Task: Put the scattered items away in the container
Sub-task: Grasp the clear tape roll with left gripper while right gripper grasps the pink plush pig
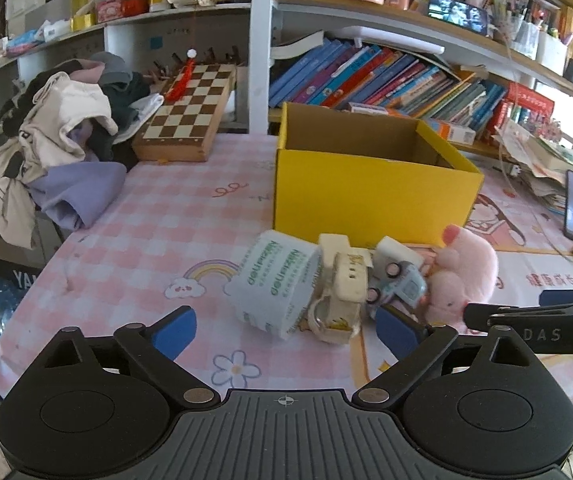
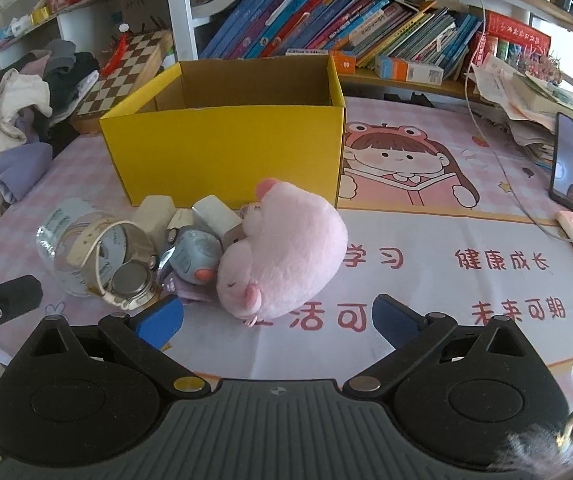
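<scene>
Hovering low over a pink checked surface (image 1: 158, 216), the left gripper (image 1: 286, 326) is holding its blue-padded fingers (image 1: 176, 330) spread wide with nothing between them. The right gripper (image 2: 278, 318) is likewise hovering with its fingers (image 2: 160, 318) wide apart and empty.

Just beyond both grippers, a cluster of scattered items is lying on the surface. In the left wrist view, a roll of clear tape with green print (image 1: 276, 284) is sitting at 12 o'clock, touching a cream-strapped watch (image 1: 342, 292) at about 1 o'clock. A small blue toy car (image 1: 400, 286) is resting against the watch, with a white block (image 1: 398, 254) just behind it. A pink plush pig (image 1: 462, 276) is lying on its side at about 2 o'clock, touching the car. In the right wrist view the pig (image 2: 282, 248) is lying dead ahead at 12 o'clock, just past the fingertips.

Directly behind the cluster, the open yellow cardboard box (image 2: 226, 152) is standing upright, the rearmost items close against its front wall.

Farther off, a heap of clothes (image 1: 54, 148) and a chessboard (image 1: 188, 110) are sitting at 10 to 11 o'clock, a phone (image 2: 570, 162) is propped at 2 o'clock, and a bookshelf (image 1: 386, 76) is filling the background.
</scene>
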`<act>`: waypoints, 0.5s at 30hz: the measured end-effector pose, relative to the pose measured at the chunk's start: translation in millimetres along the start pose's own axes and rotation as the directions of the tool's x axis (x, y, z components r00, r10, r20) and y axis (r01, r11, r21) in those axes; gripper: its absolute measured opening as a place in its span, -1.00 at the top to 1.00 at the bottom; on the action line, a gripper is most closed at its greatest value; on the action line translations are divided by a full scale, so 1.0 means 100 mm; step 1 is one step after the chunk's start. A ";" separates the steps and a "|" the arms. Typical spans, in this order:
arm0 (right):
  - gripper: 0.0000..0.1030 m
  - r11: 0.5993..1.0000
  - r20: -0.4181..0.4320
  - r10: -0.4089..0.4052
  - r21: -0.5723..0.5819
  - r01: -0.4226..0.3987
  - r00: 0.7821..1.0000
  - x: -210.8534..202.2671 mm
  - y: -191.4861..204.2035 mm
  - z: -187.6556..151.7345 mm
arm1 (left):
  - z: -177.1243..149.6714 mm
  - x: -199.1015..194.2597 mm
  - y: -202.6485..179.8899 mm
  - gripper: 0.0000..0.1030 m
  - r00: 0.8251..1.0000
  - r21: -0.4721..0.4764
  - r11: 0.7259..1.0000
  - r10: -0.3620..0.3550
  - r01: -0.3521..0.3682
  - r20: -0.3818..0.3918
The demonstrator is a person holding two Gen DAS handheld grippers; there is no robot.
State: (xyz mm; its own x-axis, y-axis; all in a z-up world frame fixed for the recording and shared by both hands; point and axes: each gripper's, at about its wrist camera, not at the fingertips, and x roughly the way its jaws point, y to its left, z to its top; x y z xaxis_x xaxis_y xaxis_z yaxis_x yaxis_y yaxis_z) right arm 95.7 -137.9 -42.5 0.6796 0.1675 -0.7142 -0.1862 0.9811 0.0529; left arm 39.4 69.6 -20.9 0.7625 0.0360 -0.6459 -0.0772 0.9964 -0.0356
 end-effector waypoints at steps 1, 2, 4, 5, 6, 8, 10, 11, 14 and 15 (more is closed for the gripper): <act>-0.97 1.000 -0.004 -0.002 0.003 0.002 1.000 0.03 -0.01 0.02 | 0.01 0.03 0.01 -0.77 1.000 -0.004 1.000 0.008 -0.008 -0.004; -0.97 1.000 -0.008 -0.005 0.007 0.005 1.000 0.06 -0.03 0.04 | 0.02 0.05 0.02 -0.72 1.000 -0.009 1.000 0.016 -0.016 -0.007; -0.96 1.000 -0.015 -0.009 0.015 0.009 1.000 0.11 -0.06 0.07 | 0.05 0.11 0.06 -0.66 0.999 -0.021 0.999 0.029 -0.030 -0.014; -0.96 1.000 -0.018 -0.010 0.019 0.010 1.000 0.14 -0.08 0.09 | 0.06 0.13 0.08 -0.60 0.999 -0.026 0.999 0.036 -0.036 -0.019; -0.96 1.000 -0.021 -0.009 0.022 0.009 1.000 0.16 -0.09 0.10 | 0.07 0.16 0.10 -0.57 0.999 -0.030 0.999 0.041 -0.041 -0.023; -0.96 1.000 -0.028 -0.006 0.030 0.007 1.000 0.21 -0.11 0.14 | 0.09 0.24 0.13 -0.52 0.998 -0.035 0.998 0.052 -0.053 -0.037; -0.96 0.999 -0.035 -0.001 0.034 0.002 0.999 0.26 -0.13 0.17 | 0.10 0.31 0.15 -0.48 0.997 -0.034 0.998 0.058 -0.060 -0.053; -0.96 0.999 -0.037 0.004 0.034 -0.003 0.999 0.28 -0.13 0.19 | 0.10 0.35 0.15 -0.45 0.996 -0.033 0.998 0.060 -0.062 -0.062; -0.96 0.999 -0.049 0.014 0.038 -0.012 0.999 0.37 -0.14 0.24 | 0.11 0.43 0.16 -0.40 0.995 -0.031 0.998 0.057 -0.059 -0.079; -0.96 0.999 -0.053 0.017 0.042 -0.015 0.998 0.40 -0.15 0.26 | 0.12 0.46 0.16 -0.37 0.995 -0.028 0.998 0.056 -0.058 -0.084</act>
State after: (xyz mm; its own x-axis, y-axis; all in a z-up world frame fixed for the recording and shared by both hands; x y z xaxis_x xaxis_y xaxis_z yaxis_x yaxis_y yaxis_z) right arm 144.4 -143.5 -53.6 0.6378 0.1787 -0.7492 -0.1662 0.9817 0.0927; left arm 81.1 88.2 -42.2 0.7004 0.0847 -0.7087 -0.1395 0.9900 -0.0195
